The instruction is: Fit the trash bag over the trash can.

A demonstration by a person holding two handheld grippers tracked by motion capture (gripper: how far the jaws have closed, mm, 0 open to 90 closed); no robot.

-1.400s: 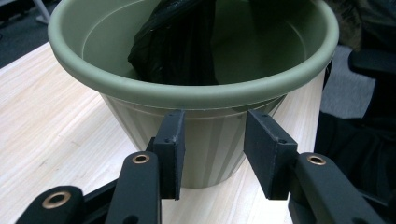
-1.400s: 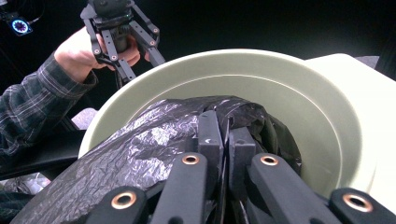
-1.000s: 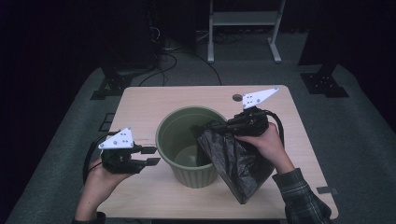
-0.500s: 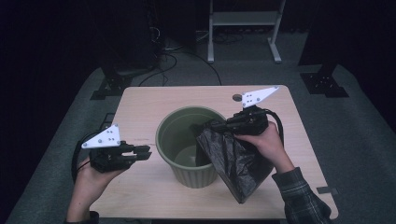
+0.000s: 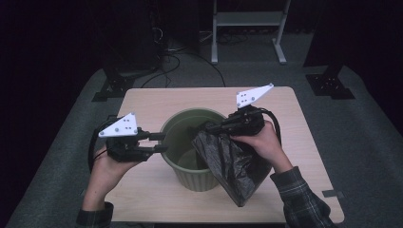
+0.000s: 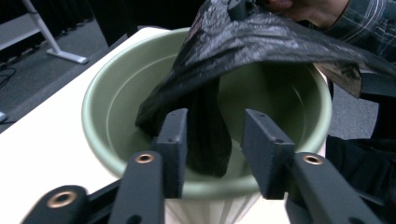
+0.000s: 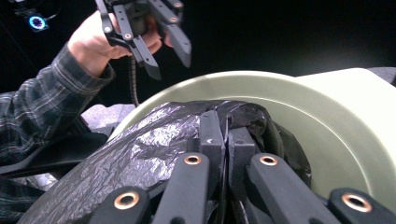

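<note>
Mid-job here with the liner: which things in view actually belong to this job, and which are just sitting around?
In the job:
- black crinkled plastic bag, clamped in the right gripper
- round green plastic bin on the table
- left gripper, jaws open beside the bin's rim

Lying about:
- white metal stand on the floor beyond the table
- black cables on the floor

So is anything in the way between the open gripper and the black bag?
Nothing visible. The left hand-held gripper is open at the near rim of the bin, and a fold of the bag hangs inside the bin straight ahead of its jaws. The right hand-held gripper already pinches the bag.
</note>
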